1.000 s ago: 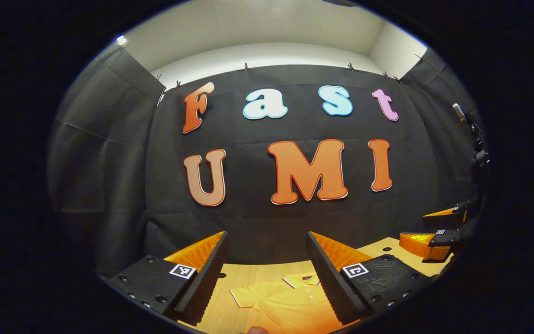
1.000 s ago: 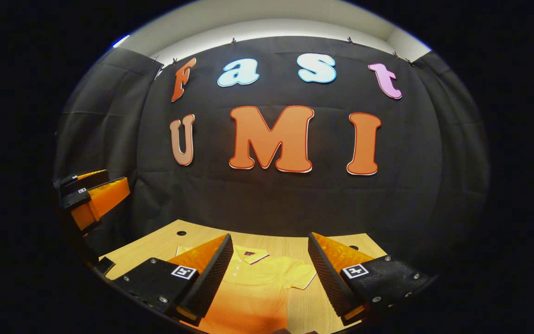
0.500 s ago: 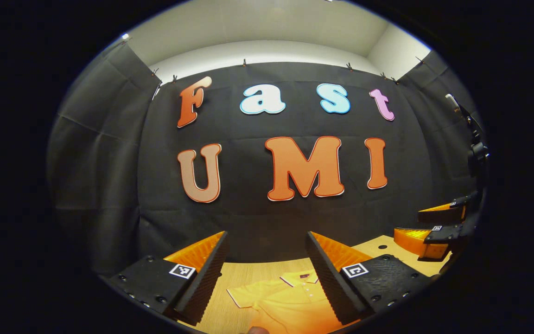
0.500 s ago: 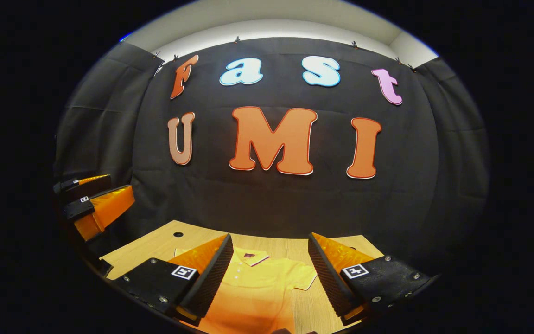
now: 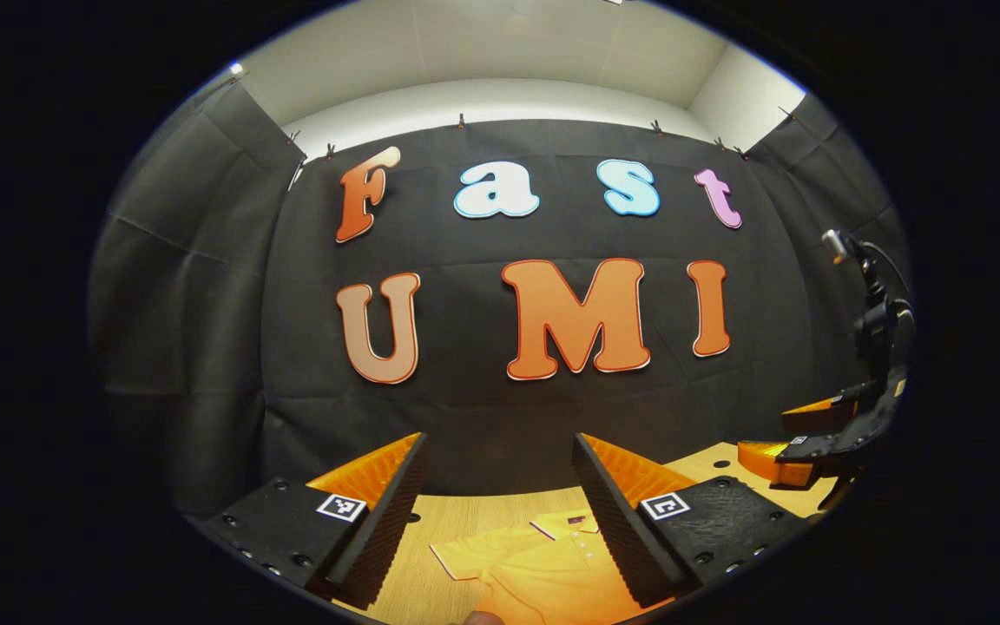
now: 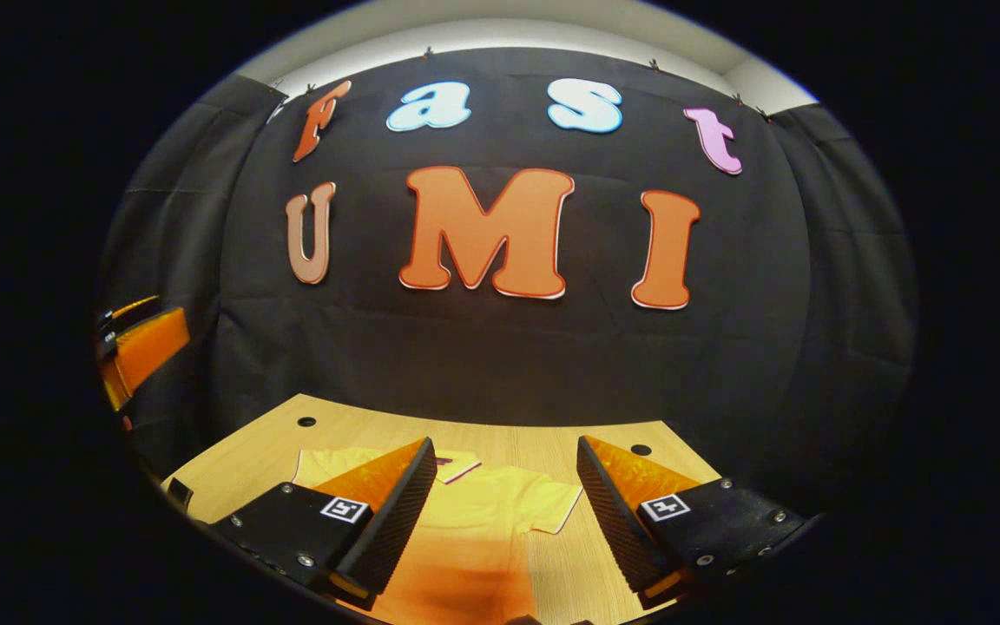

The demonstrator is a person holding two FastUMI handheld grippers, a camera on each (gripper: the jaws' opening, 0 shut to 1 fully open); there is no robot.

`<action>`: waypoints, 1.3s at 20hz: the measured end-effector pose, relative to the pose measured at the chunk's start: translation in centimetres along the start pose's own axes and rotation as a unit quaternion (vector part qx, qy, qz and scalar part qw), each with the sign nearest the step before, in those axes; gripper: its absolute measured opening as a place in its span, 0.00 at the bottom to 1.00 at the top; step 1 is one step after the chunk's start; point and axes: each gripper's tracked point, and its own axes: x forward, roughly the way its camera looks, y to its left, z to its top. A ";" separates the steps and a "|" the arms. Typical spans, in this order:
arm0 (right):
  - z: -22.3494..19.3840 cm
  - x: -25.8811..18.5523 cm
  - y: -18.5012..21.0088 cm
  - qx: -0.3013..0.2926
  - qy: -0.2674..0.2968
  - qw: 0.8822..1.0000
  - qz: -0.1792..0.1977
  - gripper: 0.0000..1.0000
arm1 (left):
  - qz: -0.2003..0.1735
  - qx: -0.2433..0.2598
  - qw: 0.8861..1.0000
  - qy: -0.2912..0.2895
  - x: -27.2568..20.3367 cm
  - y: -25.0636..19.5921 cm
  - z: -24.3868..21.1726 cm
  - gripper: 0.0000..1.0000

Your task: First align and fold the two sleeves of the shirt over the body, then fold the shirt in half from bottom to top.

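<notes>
Below the left gripper (image 5: pixel 500 512), whose fingers stand wide apart with nothing between them, the shirt (image 5: pixel 543 569) lies flat on the table (image 5: pixel 457 516), collar away from it and one short sleeve (image 5: pixel 461 555) spread out toward its left finger. Neither sleeve is folded yet, so the first step has still to begin. To do it well, this gripper should come down on the sleeve's outer hem, pinch one layer only, and carry it across the body level with the shoulder line.

Farther right, the right gripper (image 6: pixel 504 495) hangs above the same shirt (image 6: pixel 483 521), its fingers also spread and empty, with the other sleeve (image 6: pixel 556 508) just ahead of its right finger. It should take that hem likewise and lay it over so both sleeves meet evenly. Lifting too high would likely drag the body out of square.
</notes>
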 end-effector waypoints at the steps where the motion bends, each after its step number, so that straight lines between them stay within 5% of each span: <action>1: -0.5 0.9 -0.3 0.003 0.004 1.000 -0.004 0.98 | 0.001 0.000 1.000 -0.002 0.0 0.2 0.2 0.99; 11: -9.8 8.9 -3.5 0.012 0.166 0.985 -0.051 0.98 | -0.030 -0.003 1.000 -0.006 -0.2 3.2 -0.5 0.98; 17: -16.4 13.7 -5.1 0.031 0.309 0.950 -0.039 0.99 | 0.030 0.002 0.999 0.020 0.4 4.9 -1.8 0.98; 26: -23.4 20.3 -9.5 0.065 0.453 0.888 -0.048 0.91 | 0.126 0.025 0.988 0.083 -1.1 5.0 -4.5 0.99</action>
